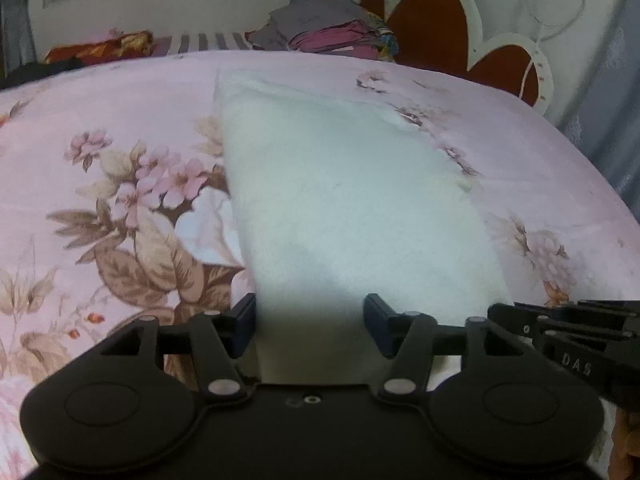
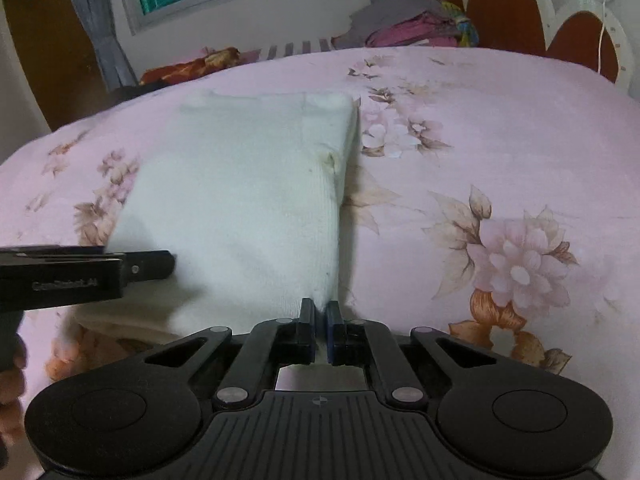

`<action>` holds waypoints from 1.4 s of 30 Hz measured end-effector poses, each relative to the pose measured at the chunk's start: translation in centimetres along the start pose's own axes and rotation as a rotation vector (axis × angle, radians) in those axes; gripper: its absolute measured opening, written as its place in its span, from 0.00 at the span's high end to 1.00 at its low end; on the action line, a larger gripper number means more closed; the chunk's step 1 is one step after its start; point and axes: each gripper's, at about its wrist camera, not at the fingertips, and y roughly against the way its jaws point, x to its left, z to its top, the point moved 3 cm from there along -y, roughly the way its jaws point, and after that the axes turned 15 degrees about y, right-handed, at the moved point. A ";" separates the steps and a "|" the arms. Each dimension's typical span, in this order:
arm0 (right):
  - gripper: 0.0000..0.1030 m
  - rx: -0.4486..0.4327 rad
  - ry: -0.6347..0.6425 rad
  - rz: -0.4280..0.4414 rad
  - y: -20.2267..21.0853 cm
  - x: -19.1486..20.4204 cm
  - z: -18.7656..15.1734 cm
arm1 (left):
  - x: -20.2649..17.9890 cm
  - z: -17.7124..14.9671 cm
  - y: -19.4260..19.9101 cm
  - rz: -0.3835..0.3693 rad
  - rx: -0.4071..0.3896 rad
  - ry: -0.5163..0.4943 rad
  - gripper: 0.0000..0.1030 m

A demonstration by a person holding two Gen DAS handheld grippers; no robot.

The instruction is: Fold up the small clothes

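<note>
A white knitted garment (image 1: 340,200) (image 2: 240,200) lies folded flat on the pink floral bedsheet (image 1: 120,128) (image 2: 500,140), running away from both cameras. My left gripper (image 1: 310,316) stands open over the garment's near edge; the cloth lies between its fingers and the pads stay clear of it. My right gripper (image 2: 320,316) is shut on the garment's near right corner, a thin fold of white cloth pinched between its pads. Each gripper shows in the other's view: the right gripper (image 1: 560,320) at the right edge, the left gripper (image 2: 152,266) at the left edge.
A pile of folded clothes (image 1: 332,28) (image 2: 412,24) sits at the far side of the bed beside a brown and white headboard (image 1: 432,20) (image 2: 512,4). A red patterned cloth (image 1: 100,46) (image 2: 192,64) lies at the back left. A window and curtain stand behind.
</note>
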 end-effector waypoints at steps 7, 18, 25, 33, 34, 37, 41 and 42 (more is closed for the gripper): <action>0.92 -0.088 -0.081 -0.038 2.5 -1.0 1.7 | 0.4 -0.2 0.6 0.019 0.015 0.009 0.43; 0.92 -0.009 0.008 -0.059 0.5 1.4 0.4 | 0.1 -0.5 1.0 0.037 0.037 -0.010 0.41; 0.74 0.011 -0.008 -0.130 -0.1 0.8 -0.3 | 0.3 0.0 2.6 0.019 0.054 -0.026 0.38; 0.63 -0.072 -0.049 -0.124 3.4 -0.4 2.3 | 0.8 4.1 4.3 0.014 -0.045 0.038 0.38; 0.63 -0.096 -0.043 -0.119 3.7 -0.4 3.3 | 0.9 4.8 4.2 0.018 -0.054 0.051 0.38; 0.63 -0.145 -0.023 -0.089 3.2 -0.4 5.8 | 1.3 6.5 3.3 0.029 -0.058 0.088 0.40; 0.63 -0.152 0.025 -0.054 1.2 0.3 8.0 | 1.6 7.8 1.4 0.063 -0.062 0.110 0.45; 0.64 -0.154 0.037 -0.045 0.7 0.5 8.5 | 1.8 8.1 0.9 0.072 -0.062 0.118 0.46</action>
